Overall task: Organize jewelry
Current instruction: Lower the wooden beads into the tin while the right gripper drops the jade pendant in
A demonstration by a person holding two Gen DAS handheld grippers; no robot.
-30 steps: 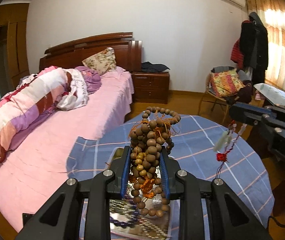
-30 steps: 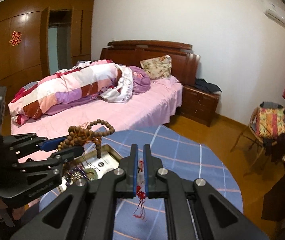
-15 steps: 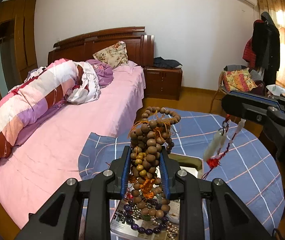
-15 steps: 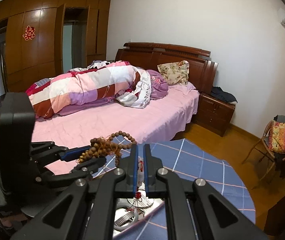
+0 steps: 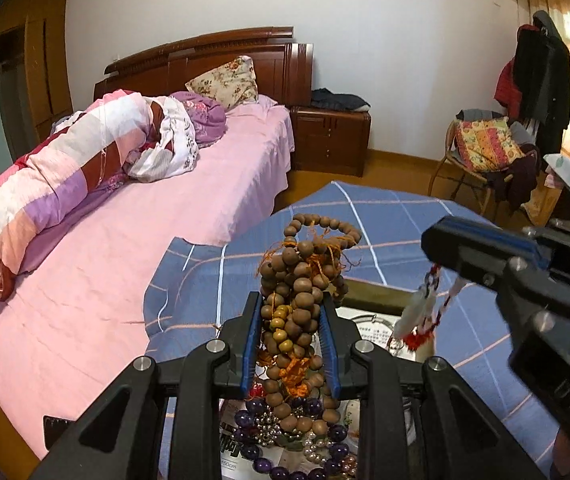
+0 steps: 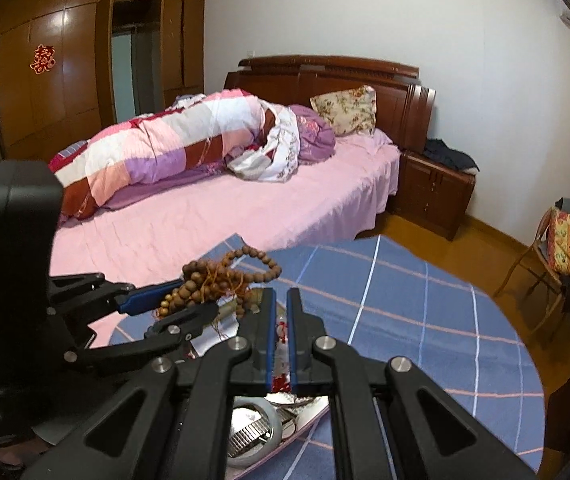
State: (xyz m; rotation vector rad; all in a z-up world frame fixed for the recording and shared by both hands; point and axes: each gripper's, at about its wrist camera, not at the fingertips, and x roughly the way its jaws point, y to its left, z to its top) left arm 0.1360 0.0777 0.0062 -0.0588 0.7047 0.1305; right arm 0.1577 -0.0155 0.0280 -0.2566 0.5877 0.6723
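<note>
My left gripper [image 5: 290, 304] is shut on a bundle of brown wooden bead strands [image 5: 301, 280] with orange tassels and holds it above an open metal tin [image 5: 369, 292]; the bundle also shows in the right wrist view [image 6: 221, 276]. My right gripper [image 6: 281, 300] is shut on a white pendant with red cord and tassel [image 5: 419, 314], which hangs over the same tin. In the right wrist view only a bit of the pendant [image 6: 281, 328] shows between the fingers. Purple and pearl beads [image 5: 285, 440] lie in the tin.
The tin sits on a round table with a blue checked cloth [image 6: 405, 300]. A silver bangle [image 6: 251, 436] lies in the tin. A pink bed [image 5: 105, 260] is close on the left. A chair with a cushion [image 5: 481, 148] stands at the back right.
Both grippers have come down and closer together over the tin. The pendant now hangs lower, near the tin's far edge. Both holds are unchanged.
</note>
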